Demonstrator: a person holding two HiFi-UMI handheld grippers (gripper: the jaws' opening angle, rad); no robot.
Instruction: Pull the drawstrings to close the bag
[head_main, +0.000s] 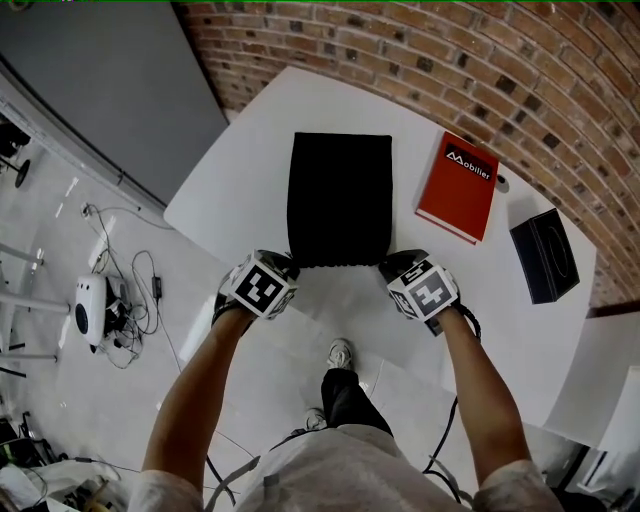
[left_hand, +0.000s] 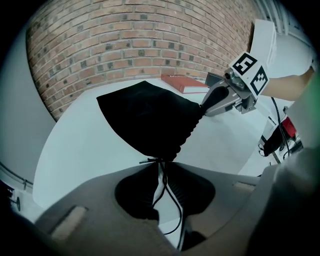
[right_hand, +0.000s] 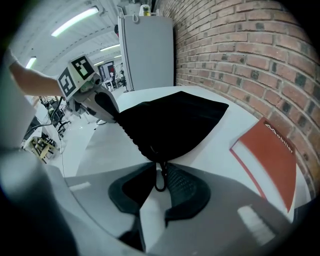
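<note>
From your head camera, the marker cubes cover both sets of jaws, and the cords are too thin to make out. Your left gripper (head_main: 285, 265) sits at the near left corner of the bag (head_main: 340, 195), jaws pinched on the left drawstring (left_hand: 161, 175); its tail drops out of sight behind the gripper body. The bag lies flat on the counter (head_main: 250, 150), gathered mouth stretched between both grippers. Your right gripper (head_main: 397, 266) clamps the right drawstring (right_hand: 160, 182) at the near right corner.
</note>
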